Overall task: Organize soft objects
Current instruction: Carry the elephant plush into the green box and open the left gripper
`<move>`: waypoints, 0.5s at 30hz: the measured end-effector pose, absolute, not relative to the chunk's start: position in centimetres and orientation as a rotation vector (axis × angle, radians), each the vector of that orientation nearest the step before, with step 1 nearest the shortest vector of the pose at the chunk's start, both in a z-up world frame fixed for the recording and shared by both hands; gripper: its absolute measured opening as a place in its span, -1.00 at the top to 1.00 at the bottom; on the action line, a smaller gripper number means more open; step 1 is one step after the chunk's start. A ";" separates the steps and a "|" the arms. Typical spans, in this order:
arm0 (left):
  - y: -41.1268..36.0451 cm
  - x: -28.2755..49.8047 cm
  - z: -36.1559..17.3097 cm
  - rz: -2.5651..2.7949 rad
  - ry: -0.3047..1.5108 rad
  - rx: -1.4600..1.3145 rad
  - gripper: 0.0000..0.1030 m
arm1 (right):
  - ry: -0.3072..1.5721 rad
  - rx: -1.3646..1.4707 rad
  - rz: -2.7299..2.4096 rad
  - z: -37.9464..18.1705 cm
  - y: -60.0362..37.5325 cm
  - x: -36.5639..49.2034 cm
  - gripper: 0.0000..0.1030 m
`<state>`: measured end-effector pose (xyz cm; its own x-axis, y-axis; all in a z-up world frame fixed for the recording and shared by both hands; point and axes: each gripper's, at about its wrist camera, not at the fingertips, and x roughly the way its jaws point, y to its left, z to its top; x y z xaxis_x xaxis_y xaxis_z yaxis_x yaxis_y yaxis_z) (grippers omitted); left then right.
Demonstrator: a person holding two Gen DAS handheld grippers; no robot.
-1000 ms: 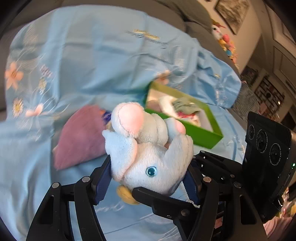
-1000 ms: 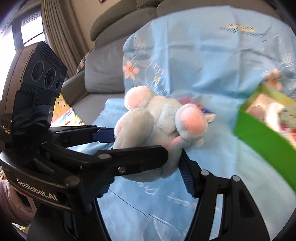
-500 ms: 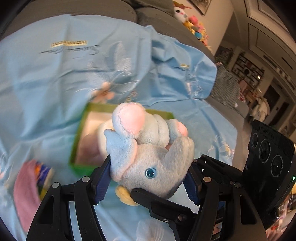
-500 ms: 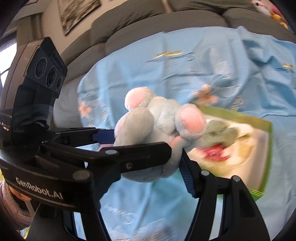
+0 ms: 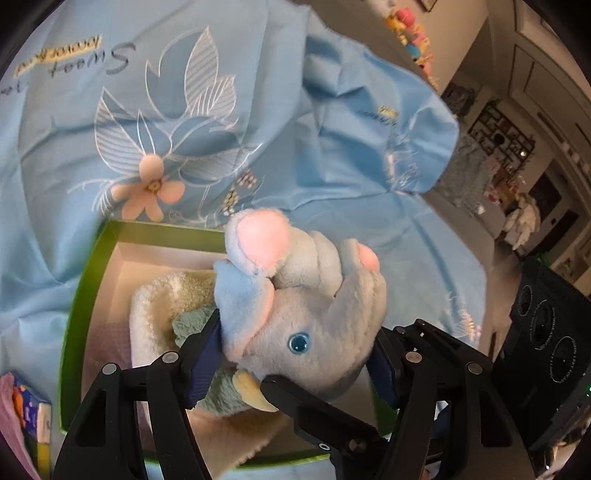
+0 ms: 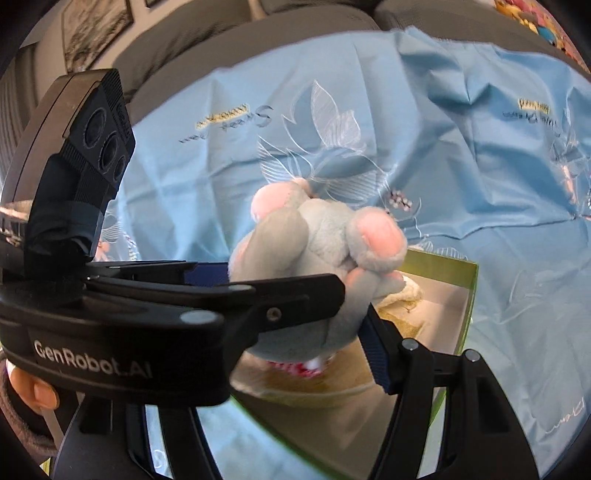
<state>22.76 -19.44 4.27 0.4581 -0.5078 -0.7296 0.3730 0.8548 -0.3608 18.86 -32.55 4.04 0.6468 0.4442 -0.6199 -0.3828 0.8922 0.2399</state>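
Note:
A grey-blue plush elephant (image 5: 314,317) with pink ear and foot patches is held in the air by both grippers at once. My left gripper (image 5: 295,350) is shut on its sides. My right gripper (image 6: 299,306) is shut on it too, the plush (image 6: 317,243) bulging between the blue pads. Below it lies a green box (image 5: 85,280) with a white inside, holding a cream fluffy item (image 5: 155,295) and a teal one (image 5: 188,325). The box also shows in the right wrist view (image 6: 465,295).
A light blue flowered cloth (image 5: 221,110) covers the grey sofa (image 6: 258,29). A pink soft item and a colourful packet (image 5: 22,413) lie left of the box. Stuffed toys (image 5: 410,29) sit on the sofa back. The room opens to the right.
Both grippers have carried the elephant from beside the pink item across to above the green box and closer to it. The grip has not changed.

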 end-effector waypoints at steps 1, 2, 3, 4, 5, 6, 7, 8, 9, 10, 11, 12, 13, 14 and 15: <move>-19.5 23.0 3.8 -0.536 0.963 -0.154 -0.35 | 0.741 0.090 0.465 3.6 -32.6 19.3 -0.27; -19.5 23.3 3.3 -0.529 0.973 -0.152 -0.35 | 0.754 0.086 0.461 3.2 -32.4 19.6 -0.27; -19.4 23.4 2.7 -0.519 0.985 -0.147 -0.35 | 0.770 0.082 0.459 2.7 -32.3 20.0 -0.27; -19.3 23.5 2.4 -0.516 0.992 -0.147 -0.35 | 0.780 0.081 0.461 2.3 -32.2 20.3 -0.26; -19.2 23.5 2.1 -0.516 0.999 -0.151 -0.35 | 0.793 0.080 0.465 1.9 -32.1 20.5 -0.26; -19.2 23.5 1.9 -0.513 1.003 -0.153 -0.35 | 0.801 0.079 0.469 1.5 -32.0 20.7 -0.27; -19.1 23.3 1.8 -0.510 1.003 -0.153 -0.35 | 0.804 0.082 0.471 1.4 -32.0 20.7 -0.27; -19.2 23.3 1.8 -0.510 1.005 -0.151 -0.35 | 0.806 0.086 0.474 1.2 -32.0 20.7 -0.29; -19.2 23.2 1.8 -0.508 1.005 -0.150 -0.37 | 0.811 0.092 0.477 1.1 -32.0 20.8 -0.31; -19.1 22.9 1.8 -0.496 1.005 -0.146 -0.43 | 0.813 0.097 0.476 1.1 -32.0 20.7 -0.35; -19.1 22.8 1.8 -0.485 1.003 -0.137 -0.46 | 0.814 0.102 0.474 1.1 -32.1 20.7 -0.38; -19.1 22.6 1.9 -0.479 1.000 -0.128 -0.50 | 0.815 0.102 0.470 1.0 -32.1 20.5 -0.40; -19.1 22.2 2.1 -0.470 0.996 -0.116 -0.50 | 0.812 0.099 0.466 1.1 -32.1 20.3 -0.43; -19.2 22.0 2.2 -0.464 0.994 -0.106 -0.50 | 0.809 0.091 0.460 1.2 -32.1 20.1 -0.46; -19.2 21.7 2.3 -0.460 0.991 -0.097 -0.52 | 0.808 0.078 0.449 1.4 -32.2 19.7 -0.55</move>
